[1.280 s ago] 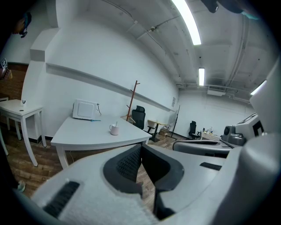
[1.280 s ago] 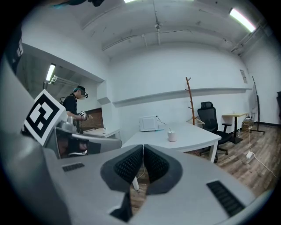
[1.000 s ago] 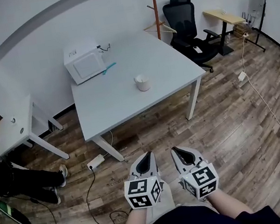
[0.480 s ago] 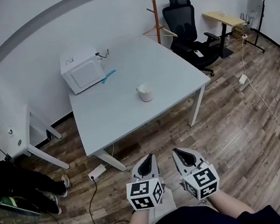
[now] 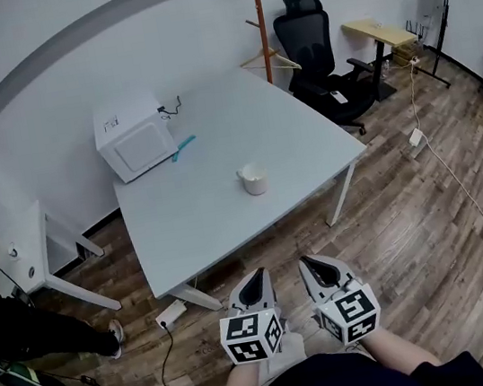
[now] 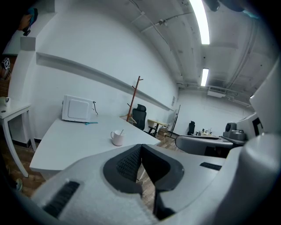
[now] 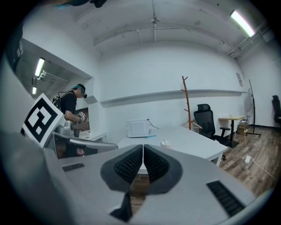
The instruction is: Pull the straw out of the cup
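Presently we are holding left gripper (image 5: 255,275) and right gripper (image 5: 312,264) closed, empty, well apart from the far white handled cup (image 5: 253,178); thin straw (image 6: 120,131) sitting inside, unpulled.

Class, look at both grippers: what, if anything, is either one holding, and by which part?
Nothing is held. The left gripper and right gripper are both shut and empty, well short of the cup.

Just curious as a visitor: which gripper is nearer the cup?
Left, barely. The left gripper sits nearly in line with the cup; the right gripper sits off to its right.
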The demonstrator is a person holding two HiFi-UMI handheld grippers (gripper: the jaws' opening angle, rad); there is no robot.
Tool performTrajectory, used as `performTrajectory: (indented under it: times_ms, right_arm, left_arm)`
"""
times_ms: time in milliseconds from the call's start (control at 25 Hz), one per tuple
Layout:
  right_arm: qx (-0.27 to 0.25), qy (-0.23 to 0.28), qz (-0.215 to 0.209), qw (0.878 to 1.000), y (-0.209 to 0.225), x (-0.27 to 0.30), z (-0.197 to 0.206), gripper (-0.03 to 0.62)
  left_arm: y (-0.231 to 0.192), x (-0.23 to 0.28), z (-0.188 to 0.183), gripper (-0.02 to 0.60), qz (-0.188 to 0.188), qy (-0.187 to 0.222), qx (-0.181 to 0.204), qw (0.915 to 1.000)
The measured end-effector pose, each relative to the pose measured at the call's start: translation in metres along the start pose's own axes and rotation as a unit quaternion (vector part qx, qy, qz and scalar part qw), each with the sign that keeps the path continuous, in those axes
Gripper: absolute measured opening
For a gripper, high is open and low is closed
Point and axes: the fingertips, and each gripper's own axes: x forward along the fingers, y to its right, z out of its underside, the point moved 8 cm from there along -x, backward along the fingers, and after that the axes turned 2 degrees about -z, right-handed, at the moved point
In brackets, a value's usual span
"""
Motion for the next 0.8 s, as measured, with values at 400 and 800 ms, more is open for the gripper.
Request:
performTrajectory:
  times_ms: [400, 800]
  right_arm:
    - [-0.004, 0.001, 0.006, 1.0, 0.007, 0.064, -0.017, 0.029]
    - [-0.009, 0.003, 0.015, 1.0, 0.01, 0.126, -0.033, 0.029]
  left_arm:
    - [-0.043, 0.042, -0.027, 0.018, 0.014, -0.007, 0.003, 0.9999]
    - [-0.087, 0.08, -0.051, 0.018, 0.03, -0.012, 0.01, 0.9994]
